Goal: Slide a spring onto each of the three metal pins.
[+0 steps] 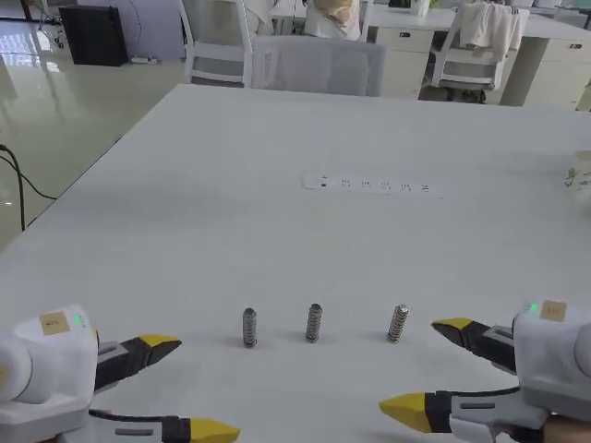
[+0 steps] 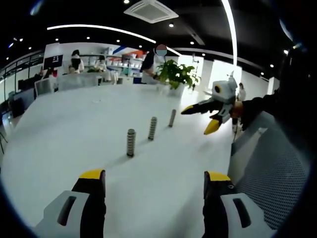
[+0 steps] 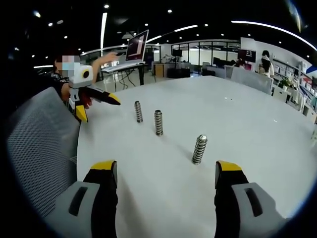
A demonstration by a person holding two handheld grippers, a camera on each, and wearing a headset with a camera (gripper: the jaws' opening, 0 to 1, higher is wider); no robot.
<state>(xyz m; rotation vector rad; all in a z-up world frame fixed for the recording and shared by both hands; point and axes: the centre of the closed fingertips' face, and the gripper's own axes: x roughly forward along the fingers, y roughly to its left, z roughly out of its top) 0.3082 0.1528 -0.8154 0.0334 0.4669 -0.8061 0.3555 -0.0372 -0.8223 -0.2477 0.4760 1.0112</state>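
Observation:
Three metal pins stand upright in a row on the white table, each with a spring around it: the left one [image 1: 249, 328], the middle one [image 1: 314, 323] and the right one [image 1: 398, 324]. My left gripper [image 1: 189, 388] is open at the near left edge, a short way from the left pin [image 2: 131, 143]. At the near right, my right gripper [image 1: 428, 369] is open beside the right pin [image 3: 199, 148]. Nothing sits between either pair of jaws. The middle pin [image 2: 152, 128] and the far pin [image 2: 172, 118] line up beyond the left one.
A white power strip [image 1: 369, 185] is set flat in the table further back. Chairs [image 1: 319, 65] and desks stand beyond the far edge. A potted plant [image 2: 176, 74] stands at the table's end. A mesh chair back [image 3: 39, 144] is close on my side.

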